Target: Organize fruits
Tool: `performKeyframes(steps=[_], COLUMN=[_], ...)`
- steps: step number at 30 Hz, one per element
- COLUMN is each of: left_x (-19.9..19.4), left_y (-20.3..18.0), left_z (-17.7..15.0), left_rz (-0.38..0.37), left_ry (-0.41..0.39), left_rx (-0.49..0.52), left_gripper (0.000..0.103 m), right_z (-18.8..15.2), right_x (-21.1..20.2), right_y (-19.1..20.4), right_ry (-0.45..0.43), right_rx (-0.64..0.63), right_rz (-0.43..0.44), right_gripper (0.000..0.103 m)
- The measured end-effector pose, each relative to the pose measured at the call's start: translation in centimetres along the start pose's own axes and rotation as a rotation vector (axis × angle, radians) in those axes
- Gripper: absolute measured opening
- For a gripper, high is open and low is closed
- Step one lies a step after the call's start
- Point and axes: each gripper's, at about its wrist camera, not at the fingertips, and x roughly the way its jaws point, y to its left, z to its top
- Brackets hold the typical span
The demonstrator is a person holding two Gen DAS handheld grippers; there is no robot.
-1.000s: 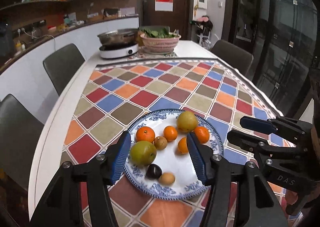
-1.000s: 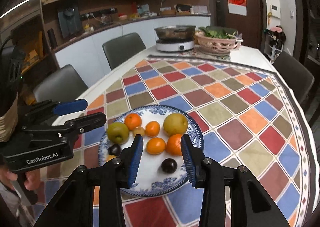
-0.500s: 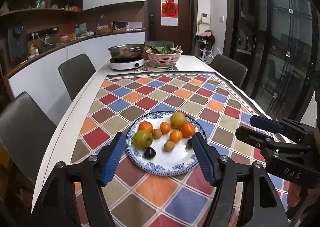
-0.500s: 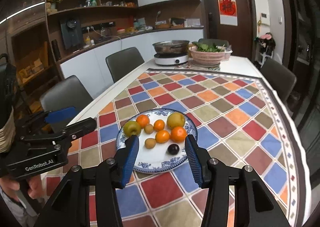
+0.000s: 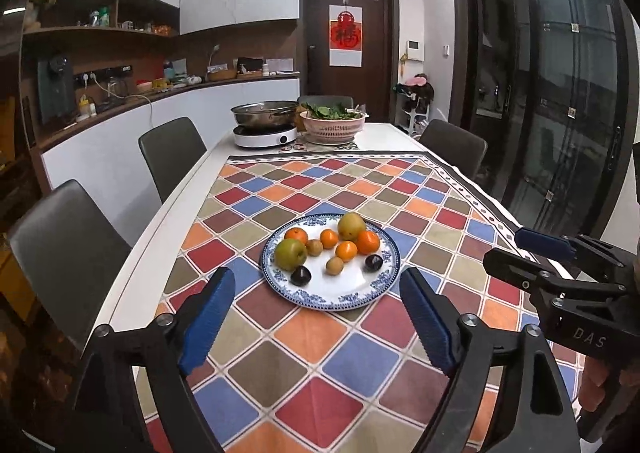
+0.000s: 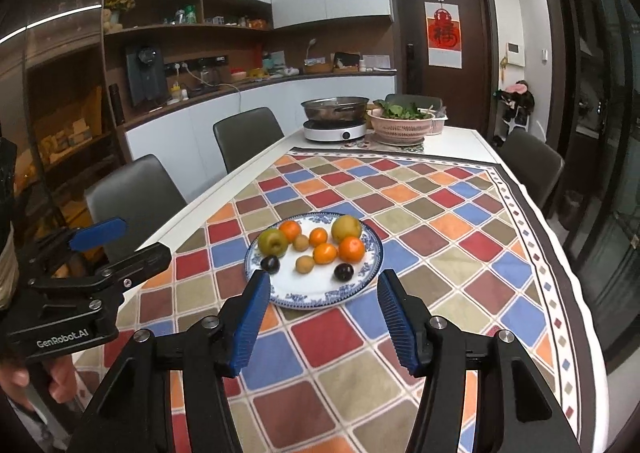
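Kitchen shelves and a dark door stood behind the long bench (image 5: 188, 189), which carried a chequered cloth (image 5: 320, 337) with the blue-rimmed plate (image 5: 340, 299) near its middle. All the fruit lay on that plate: a green apple (image 5: 289, 254) at its left edge, a pear (image 5: 351, 226) at the back, oranges (image 5: 368, 242) between them, two dark plums (image 5: 300, 276) toward the front. Your left tongs (image 5: 316, 317) hung released and empty just short of the plate's near rim, and your right tongs (image 6: 324, 317) were likewise spread wide and held nothing.

To do this step well, you would have picked one fruit at the plate's edge first, such as a plum, come down over it with the jaws astride, and squeezed gently, since round fruit will likely roll against its neighbours.

Against the frames a second earlier, both tongs had drawn back from the plate: then their blue pads flanked the fruit itself, now they sat before the rim. The left jaws had also spread wider.
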Motion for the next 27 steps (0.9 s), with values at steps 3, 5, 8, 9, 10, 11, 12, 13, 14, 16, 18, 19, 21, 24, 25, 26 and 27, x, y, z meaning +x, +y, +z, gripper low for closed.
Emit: performKeyframes(steps=[3, 5, 8, 9, 10, 11, 12, 13, 14, 16, 18, 19, 21, 24, 25, 26, 27], left_x=[-1.2, -2.0, -2.9, -3.0, -3.3, -3.6, -3.8, -4.0, -4.2, -4.5, -4.6, -4.8, -5.0, -5.6, -5.7, -5.6, -5.8], left_y=[-0.4, -0.8, -1.2, -1.3, -1.4, -1.5, -1.6, -1.7, -1.8, -1.8, -1.9, -2.0, -2.1, -2.3, -2.3, -2.3, -2.4], left_z=[-0.2, -0.5, -0.9, -0.9, -1.0, -1.2, -1.3, -1.4, -1.6, -1.7, -1.8, -2.0, -2.2, -2.5, -2.5, -2.5, -2.6], left_rz=[0.004, 0.01, 0.018, 0.019, 0.019, 0.02, 0.02, 0.019, 0.017, 0.018, 0.017, 0.019, 0.015, 0.014, 0.015, 0.017, 0.023], left_ry=[-0.015, -0.027, -0.034, -0.035, -0.036, -0.038, -0.041, -0.042, -0.043, -0.044, -0.047, -0.049, -0.053, -0.057, -0.055, -0.054, -0.05], left_rx=[0.01, 0.022, 0.031, 0.031, 0.032, 0.033, 0.033, 0.032, 0.031, 0.031, 0.032, 0.032, 0.034, 0.035, 0.035, 0.032, 0.028], left_gripper=[0.09, 0.094, 0.095, 0.095, 0.096, 0.096, 0.096, 0.096, 0.096, 0.096, 0.097, 0.097, 0.098, 0.1, 0.102, 0.103, 0.103], right_z=[-0.4, -0.7, -1.2, -1.3, -1.4, -1.5, -1.7, -1.9, -2.0, -2.3, -2.6, -2.8, -3.1, -3.4, -3.5, -3.5, -3.6], right_x=[-1.0, -1.6, -2.9, -3.2, -3.6, -3.9, -4.2, -4.6, -4.8, -5.3, -5.7, -5.9, -6.3, -6.8, -7.0, -7.1, -7.2], right_y=[0.2, 0.2, 0.3, 0.4, 0.4, 0.5, 0.6, 0.6, 0.7, 0.8, 0.9, 1.0, 1.0, 1.0, 1.0, 1.0, 1.0], right_ry=[-0.007, -0.015, -0.028, -0.031, -0.035, -0.038, -0.042, -0.047, -0.05, -0.053, -0.055, -0.056, -0.058, -0.059, -0.06, -0.061, -0.062], right_rx=[0.0, 0.003, 0.003, 0.002, 0.001, 0.0, -0.001, -0.001, -0.001, -0.001, -0.003, -0.006, -0.007, -0.004, -0.003, -0.001, 0.0], right_rz=[-0.004, -0.005, -0.015, -0.018, -0.022, -0.025, -0.028, -0.031, -0.031, -0.033, -0.033, -0.036, -0.039, -0.045, -0.047, -0.049, -0.051], right_gripper=[0.057, 0.057, 0.057, 0.057, 0.057, 0.057, 0.057, 0.057, 0.057, 0.057, 0.057, 0.057, 0.057, 0.057, 0.057, 0.057, 0.057])
